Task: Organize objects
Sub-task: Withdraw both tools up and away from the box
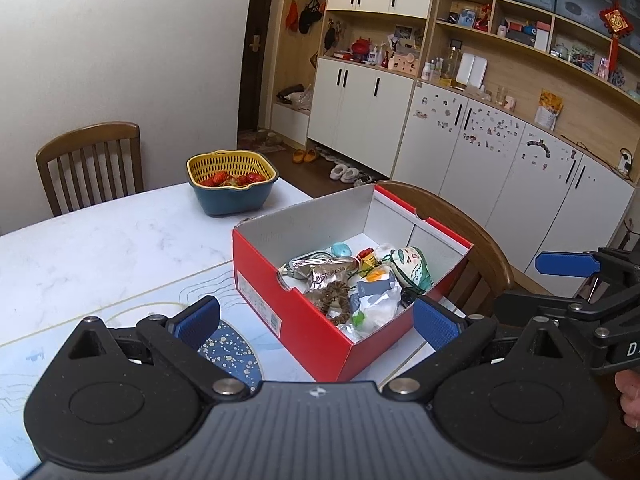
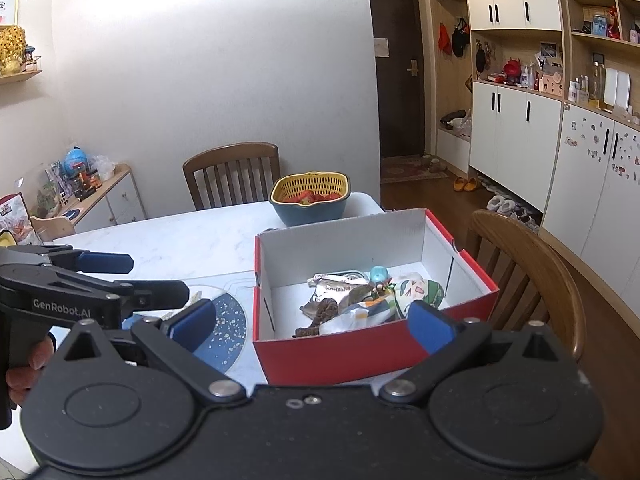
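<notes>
Hovering side by side above the near edge of the counter [image 1: 100, 248], both tools are pointing at the red shoebox [image 1: 296, 320], which suggests the person is either pausing after a drop or lining up the next pick; which one cannot be told. Going from the left, the left tool [image 1: 316, 320] is hanging with its blue pads spread wide and nothing between them. Farther back on the counter, a yellow strainer basket [image 1: 232, 168] is sitting nested in a blue bowl, holding what are probably strawberries, well apart from the box. The shoebox is resting near the counter's right edge, just in front of a wooden chair [image 2: 532, 264], likely so both tools can reach in from above. Inside it, a jumble of small items [image 1: 352, 280] is lying toward one end: crinkled foil packets, a teal pebble-like piece, a patterned cloth pouch, a brown braided thing. Their exact identities are hard to make out, and the box's near wall is hiding part of the pile. The right tool [image 2: 312, 328] is likewise gaping wide, gripping nothing.
</notes>
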Available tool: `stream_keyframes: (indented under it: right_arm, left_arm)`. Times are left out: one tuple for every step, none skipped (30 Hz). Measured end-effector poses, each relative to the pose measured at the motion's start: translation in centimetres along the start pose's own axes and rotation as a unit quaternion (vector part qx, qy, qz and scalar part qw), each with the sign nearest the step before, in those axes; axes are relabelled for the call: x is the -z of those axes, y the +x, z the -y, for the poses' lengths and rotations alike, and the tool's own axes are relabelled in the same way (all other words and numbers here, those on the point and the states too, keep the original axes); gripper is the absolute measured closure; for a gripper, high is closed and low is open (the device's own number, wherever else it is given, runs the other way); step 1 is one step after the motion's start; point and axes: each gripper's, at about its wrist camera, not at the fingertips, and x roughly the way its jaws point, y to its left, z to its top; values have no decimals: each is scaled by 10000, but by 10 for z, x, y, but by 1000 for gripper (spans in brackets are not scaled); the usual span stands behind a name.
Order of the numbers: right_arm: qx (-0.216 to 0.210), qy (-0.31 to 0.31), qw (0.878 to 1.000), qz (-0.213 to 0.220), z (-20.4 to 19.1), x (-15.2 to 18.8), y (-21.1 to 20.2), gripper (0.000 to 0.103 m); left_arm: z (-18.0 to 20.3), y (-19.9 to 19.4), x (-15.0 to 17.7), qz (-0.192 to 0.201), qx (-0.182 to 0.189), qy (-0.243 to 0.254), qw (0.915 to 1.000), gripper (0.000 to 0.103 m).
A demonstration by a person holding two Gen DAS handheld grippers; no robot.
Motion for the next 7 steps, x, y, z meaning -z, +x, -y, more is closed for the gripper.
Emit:
stream_keyframes:
  right_arm:
    - [2,4,10000,-5,0,0,0,1]
    - [6,6,10000,-11,0,0,0,1]
    - [14,7,10000,-18,-1,0,0,1]
    - [21,9,10000,-26,-1,1,1,1]
    - [25,12,10000,-37,-1,1,1,1]
    - [29,12,10000,-46,-2,1,1,1]
    - [35,10,10000,-53,-2,1,1,1]
  left_arm:
    - [-1,0,0,-3,-2,0,10000,0]
    - [-2,0,1,0,-5,-1,10000,0]
    - [-2,0,1,6,-11,-5,10000,0]
    - [-4,0,1,11,-4,-8,10000,0]
    - [-5,0,2,19,3,-9,10000,0]
    - [-6,-1,2,27,-3,-8,10000,0]
    - [-6,0,2,31,-12,-5,10000,0]
